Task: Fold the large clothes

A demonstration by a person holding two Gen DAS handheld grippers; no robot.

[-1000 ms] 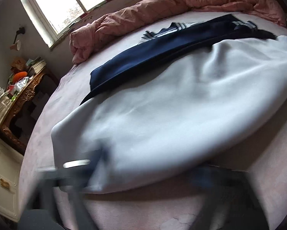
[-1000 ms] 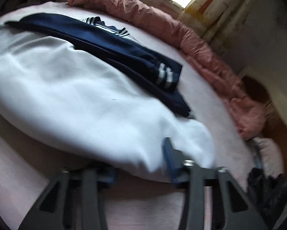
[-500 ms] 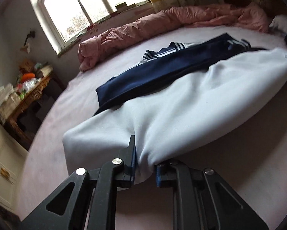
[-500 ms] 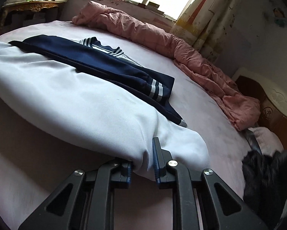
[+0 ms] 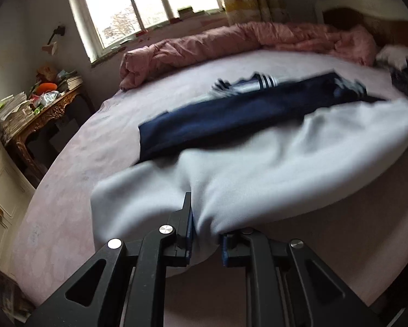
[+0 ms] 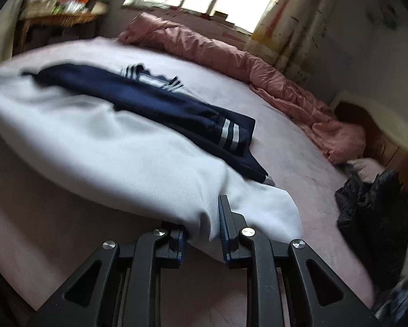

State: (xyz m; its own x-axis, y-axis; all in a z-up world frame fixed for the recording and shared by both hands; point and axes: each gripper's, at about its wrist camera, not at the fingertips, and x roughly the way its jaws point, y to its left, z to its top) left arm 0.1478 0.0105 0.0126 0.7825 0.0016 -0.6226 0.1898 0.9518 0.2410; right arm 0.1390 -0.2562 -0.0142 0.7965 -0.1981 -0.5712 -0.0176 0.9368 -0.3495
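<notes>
Both of my grippers are clamped on the near hem of the white sweatshirt: the left gripper pinches a bunched fold near its left corner, and the right gripper, jaws easing open slightly, has cloth pressed between its pads near the right corner. From my fingers the sweatshirt stretches away across the pink bed, its held edge raised off the sheet. Its navy sleeves with white cuff stripes lie folded across the far part. Beyond, a crumpled pink duvet runs under the window; a cluttered wooden table stands far left.
</notes>
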